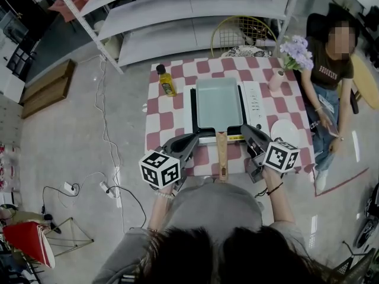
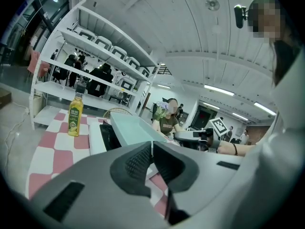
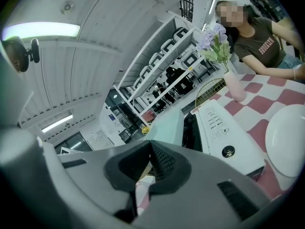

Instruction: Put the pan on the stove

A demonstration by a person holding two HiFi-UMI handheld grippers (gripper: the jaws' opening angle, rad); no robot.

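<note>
A pale teal rectangular pan [image 1: 219,102] sits on the white stove with a black top [image 1: 256,102], in the middle of the pink-and-white checked table [image 1: 163,114]. Its wooden handle [image 1: 221,152] points toward the near edge of the table, between the two tools. The left tool [image 1: 194,137] is near the pan's near left corner. Its jaws are pressed together with nothing between them. The right tool [image 1: 244,129] is near the opposite near corner, also closed and empty. A yellow oil bottle [image 1: 166,80] stands at the far left of the table. A white plate [image 1: 286,130] lies to the right of the stove, and a pink vase of purple flowers [image 1: 276,78] stands beyond it. A seated person [image 1: 328,78] is at the table's right side.
</note>
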